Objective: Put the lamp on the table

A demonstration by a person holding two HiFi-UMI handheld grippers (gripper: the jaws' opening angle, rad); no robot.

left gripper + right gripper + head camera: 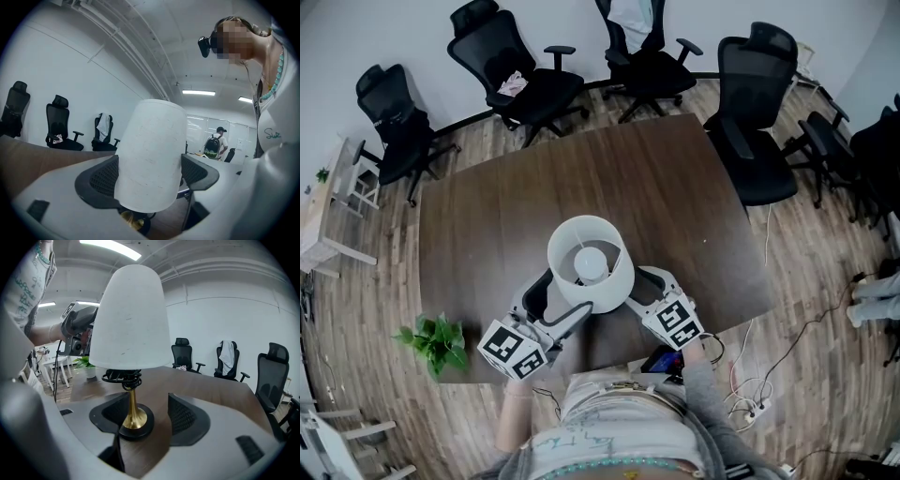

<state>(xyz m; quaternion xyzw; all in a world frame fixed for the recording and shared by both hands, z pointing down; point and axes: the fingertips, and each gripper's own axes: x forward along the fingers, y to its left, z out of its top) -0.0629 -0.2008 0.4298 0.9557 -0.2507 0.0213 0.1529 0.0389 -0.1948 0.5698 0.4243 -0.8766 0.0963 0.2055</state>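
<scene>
Lamp [591,262] stands upright on the worktop [656,178], toward its 6 o'clock edge in the head view. It sits right between my two tools.

The right hand-held gripper [143,414] is released. Its jaws are spread low around the black round base [136,423], which rests flat on the wood. The base is close against the jaw at 9 o'clock, with a clear gap at 3 o'clock.

The left hand-held gripper [150,177] is also spread wide, one jaw on each side of the white shade [151,154]. The shade fills that gap edge to edge. I read the jaws as open, though I cannot be sure the pads are not brushing the fabric.

As for handling, I judge the shade light, thin and easily dented, so it is a poor place to squeeze. The brass stem [133,401] looks stiff but smooth, and it would probably slip under rubber. The weight seems to sit low in the base, so the lamp should stand steady yet tip if pushed high up. I would take hold at the foot of the stem, just above the base. A coil of black cord [123,376] hangs beneath the shade and could snag.
</scene>
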